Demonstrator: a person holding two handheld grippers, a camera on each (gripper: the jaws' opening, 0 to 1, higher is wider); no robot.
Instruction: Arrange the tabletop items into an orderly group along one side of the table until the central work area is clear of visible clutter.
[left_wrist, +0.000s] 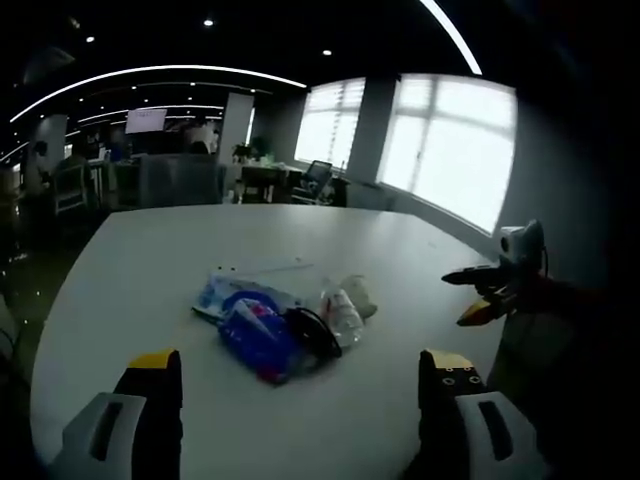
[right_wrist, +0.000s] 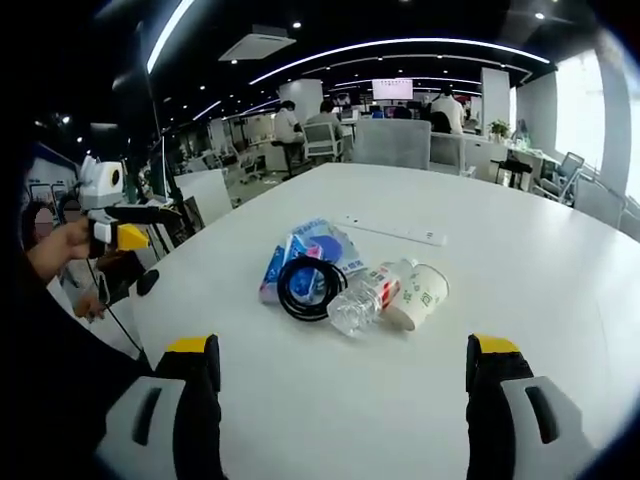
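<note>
bright windows (left_wrist: 440, 140) line the far wall of an open office. curved ceiling light strips (right_wrist: 400, 45) run overhead. seated people (right_wrist: 325, 120) work at distant desks, near a wall screen (right_wrist: 392, 89), a potted plant (right_wrist: 498, 128) and office chairs (left_wrist: 316, 178).

In the left gripper view the blue packet (left_wrist: 255, 335) covers most of the flat package (left_wrist: 215, 296) behind it, and the black cable coil (left_wrist: 312, 333) is seen edge-on, so its loop cannot be made out. The paper cup (left_wrist: 362, 296) is half hidden behind the clear bottle (left_wrist: 340, 318). The print on the packets is too small to read. The bench (left_wrist: 150, 270) is cut off at its near edge by the frame. The right tool (left_wrist: 478, 295) comes in dark at the right, its grip lost in shadow. In the right gripper view the left tool (right_wrist: 160, 222) is small, and the hand (right_wrist: 55, 250) holding it is blurred.
</note>
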